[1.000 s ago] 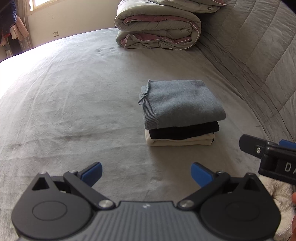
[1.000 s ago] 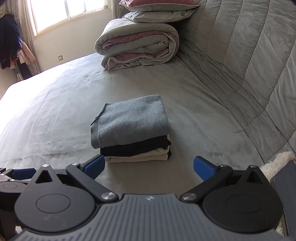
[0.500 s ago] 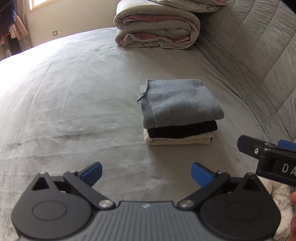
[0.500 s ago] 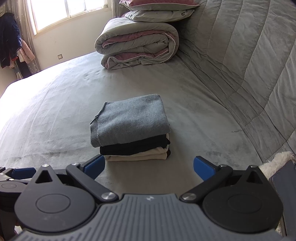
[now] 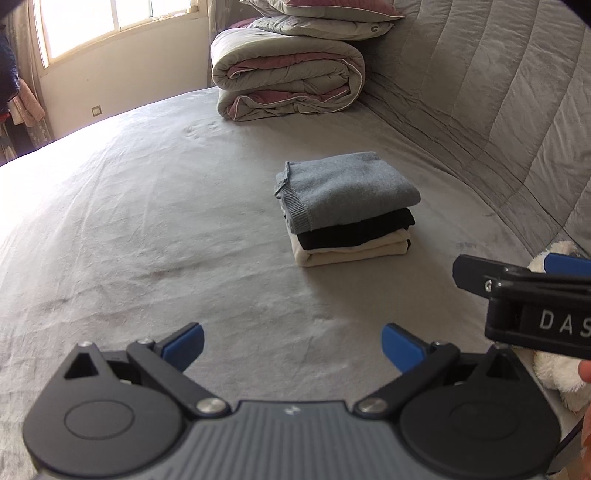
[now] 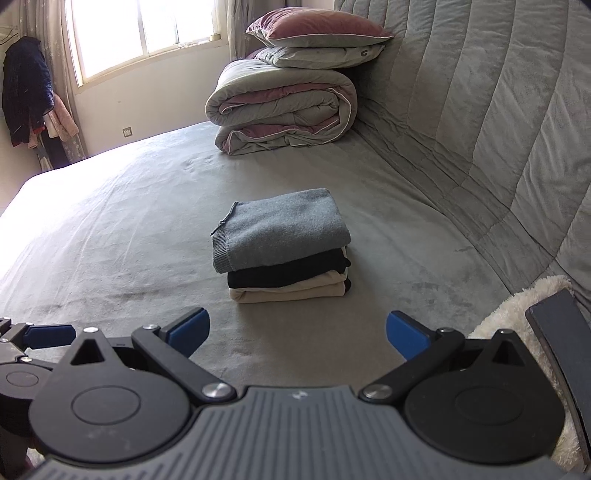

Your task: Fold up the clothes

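A neat stack of folded clothes lies on the grey bed (image 5: 147,229): a grey knit sweater (image 5: 343,192) on top, a black garment (image 5: 354,230) under it, a cream one (image 5: 351,253) at the bottom. The same sweater (image 6: 280,229) is ahead in the right wrist view, over the black garment (image 6: 288,271) and the cream one (image 6: 291,290). My left gripper (image 5: 291,349) is open and empty, well short of the stack. Also short of the stack, my right gripper (image 6: 297,332) is open and empty. The right gripper's body (image 5: 524,295) shows at the left view's right edge.
A rolled duvet (image 6: 284,107) with pillows (image 6: 317,33) on it sits at the bed's far end. A quilted grey backrest (image 6: 480,110) runs along the right. A white fluffy item (image 6: 517,317) and a dark flat object (image 6: 561,347) lie at the near right. Clothes (image 6: 26,88) hang by the window.
Both grippers have pulled back and tilted up from the stack, so more of the window and the pillows shows. The stack has not moved. Both stay open.
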The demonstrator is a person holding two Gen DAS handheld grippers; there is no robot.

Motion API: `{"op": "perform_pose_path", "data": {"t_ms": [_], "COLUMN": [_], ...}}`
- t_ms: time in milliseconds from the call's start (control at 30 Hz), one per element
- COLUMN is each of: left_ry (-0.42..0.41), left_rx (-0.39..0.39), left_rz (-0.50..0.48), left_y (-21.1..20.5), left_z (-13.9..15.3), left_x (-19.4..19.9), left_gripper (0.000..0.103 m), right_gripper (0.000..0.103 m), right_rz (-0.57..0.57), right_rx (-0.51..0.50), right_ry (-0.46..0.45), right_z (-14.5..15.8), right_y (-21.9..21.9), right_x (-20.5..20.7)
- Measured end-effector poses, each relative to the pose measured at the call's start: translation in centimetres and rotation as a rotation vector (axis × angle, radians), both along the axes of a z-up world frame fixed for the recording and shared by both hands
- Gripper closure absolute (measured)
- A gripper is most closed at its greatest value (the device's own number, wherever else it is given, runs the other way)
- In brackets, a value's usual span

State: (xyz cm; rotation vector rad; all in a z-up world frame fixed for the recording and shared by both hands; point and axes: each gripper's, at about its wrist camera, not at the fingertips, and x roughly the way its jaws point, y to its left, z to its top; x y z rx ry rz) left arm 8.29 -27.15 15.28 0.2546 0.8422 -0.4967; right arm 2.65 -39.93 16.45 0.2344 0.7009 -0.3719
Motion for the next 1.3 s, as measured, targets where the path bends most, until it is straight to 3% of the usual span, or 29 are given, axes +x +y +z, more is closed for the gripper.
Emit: {"op": "perform_pose_path", "data": {"t_ms": [200,467,733,1300], "left_ry": [-0.084,-0.103,-0.118,-0.114], "left_rx": [0.026,0.011,-0.004,-0.007], "left_rz": [-0.001,0.015,0.048,0.045], "left_y": [4.7,9.1,12.0,13.4], "left_z": [-0.8,-1.4,-1.8,-2.3], "left_x": [-5.0,-9.4,-12.9,-14.4], "left_gripper": [0.001,0.001,0.001,0.001], "right_gripper": [0.0,0.0,0.0,0.0], "right_rz": [0.011,0.029,0.053,0.061], "right_rx": [0.003,-0.07,-0.079,-0.059], "right_ry": [-0.051,-0.101,-0.123,-0.144], "right_z": [-0.5,-0.5,-0.8,-1.5], "right_y": [4.0,8.5,11.6,13.6], "right_x": [-4.2,-8.3,-11.3,-12.9]}}
